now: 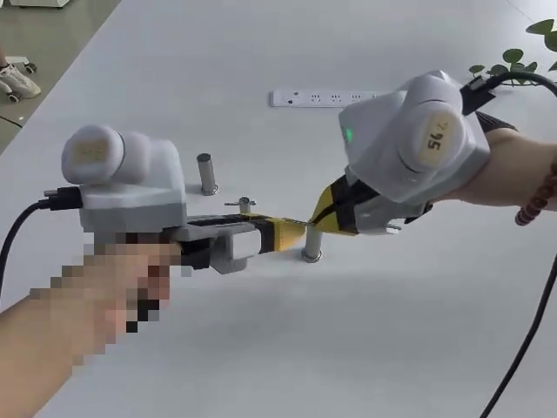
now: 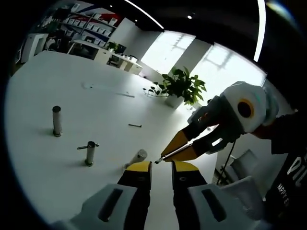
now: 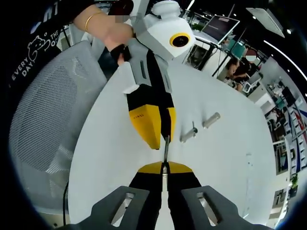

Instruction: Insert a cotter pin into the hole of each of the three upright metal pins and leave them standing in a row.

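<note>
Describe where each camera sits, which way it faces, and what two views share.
Head view: headset, facing down at the table; forearm, left gripper, right gripper show.
Left gripper view: along its own jaws toward the right gripper and metal pins.
Right gripper view: along its own jaws back toward the left gripper and a hand.
Shared: both gripper views show the cotter pin.

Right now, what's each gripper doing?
Left gripper: tongs slightly open, nothing gripped between them.
Right gripper: tongs shut on a cotter pin.
</note>
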A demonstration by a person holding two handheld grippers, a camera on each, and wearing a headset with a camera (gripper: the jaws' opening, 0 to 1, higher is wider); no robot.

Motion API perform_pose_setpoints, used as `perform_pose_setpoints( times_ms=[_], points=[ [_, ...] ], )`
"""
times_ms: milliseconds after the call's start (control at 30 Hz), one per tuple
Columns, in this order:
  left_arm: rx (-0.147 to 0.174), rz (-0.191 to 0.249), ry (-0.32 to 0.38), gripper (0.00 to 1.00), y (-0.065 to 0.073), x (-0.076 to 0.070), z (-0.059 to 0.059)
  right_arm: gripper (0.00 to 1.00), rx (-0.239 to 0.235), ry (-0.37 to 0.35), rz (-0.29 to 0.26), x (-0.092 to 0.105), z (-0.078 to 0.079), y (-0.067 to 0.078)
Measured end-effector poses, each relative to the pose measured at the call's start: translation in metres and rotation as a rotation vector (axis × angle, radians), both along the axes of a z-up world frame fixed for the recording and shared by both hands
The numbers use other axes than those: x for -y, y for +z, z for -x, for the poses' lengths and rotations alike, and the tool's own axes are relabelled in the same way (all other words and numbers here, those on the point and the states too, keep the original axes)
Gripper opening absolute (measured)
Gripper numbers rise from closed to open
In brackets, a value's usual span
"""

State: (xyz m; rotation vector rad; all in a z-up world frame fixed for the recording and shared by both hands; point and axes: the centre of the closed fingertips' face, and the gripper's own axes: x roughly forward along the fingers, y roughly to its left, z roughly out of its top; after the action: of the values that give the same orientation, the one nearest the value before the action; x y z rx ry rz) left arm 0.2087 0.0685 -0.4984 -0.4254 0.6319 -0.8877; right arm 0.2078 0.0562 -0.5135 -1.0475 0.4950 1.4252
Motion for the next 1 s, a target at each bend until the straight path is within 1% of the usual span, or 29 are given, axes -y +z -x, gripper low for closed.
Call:
perform_pose_setpoints(
  times_ms=[67,167,300,433,600,733,800,867,933,1000],
  points=[
    [-0.011,0.016,0.002,0.12,0.0012,0.0010,0.0003,0.00,0.000,0.004,0.000,-0.0006,0.0012,0.0001],
    [-0.022,0.025,0.005,0.10,0.0011,0.0015,0.0002,0.00,0.003,0.008,-0.002,-0.0014,0.0015,0.0001],
    [-0.039,0.049,0.013,0.04,0.0022,0.0020,0.0000,0.00,0.008,0.011,-0.004,-0.0022,0.0020,0.0010],
    [-0.040,0.040,0.017,0.01,0.0004,0.0010,-0.0001,0.00,0.007,0.009,-0.011,-0.0033,0.0022,0.0019],
    [-0.046,0.047,0.016,0.01,0.0001,0.0013,0.0007,0.00,0.012,0.014,-0.008,-0.0038,0.0029,0.0013],
    [-0.029,0.044,0.008,0.01,0.0011,0.0013,0.0015,0.00,0.007,0.011,-0.014,-0.0041,0.0026,0.0012],
    [-0.011,0.034,0.001,0.01,0.0017,0.0013,0.0018,0.00,0.008,0.011,-0.019,-0.0046,0.0034,0.0017],
    [0.016,0.024,-0.007,0.00,0.0034,0.0018,0.0020,0.00,0.007,0.008,-0.027,-0.0048,0.0033,0.0021],
    [0.032,0.014,-0.012,0.00,0.0046,0.0021,0.0020,0.00,0.010,0.009,-0.032,-0.0050,0.0030,0.0025],
    [0.040,0.002,-0.023,0.00,0.0040,0.0026,0.0028,0.00,0.001,0.008,-0.034,-0.0050,0.0045,0.0024]
  ],
)
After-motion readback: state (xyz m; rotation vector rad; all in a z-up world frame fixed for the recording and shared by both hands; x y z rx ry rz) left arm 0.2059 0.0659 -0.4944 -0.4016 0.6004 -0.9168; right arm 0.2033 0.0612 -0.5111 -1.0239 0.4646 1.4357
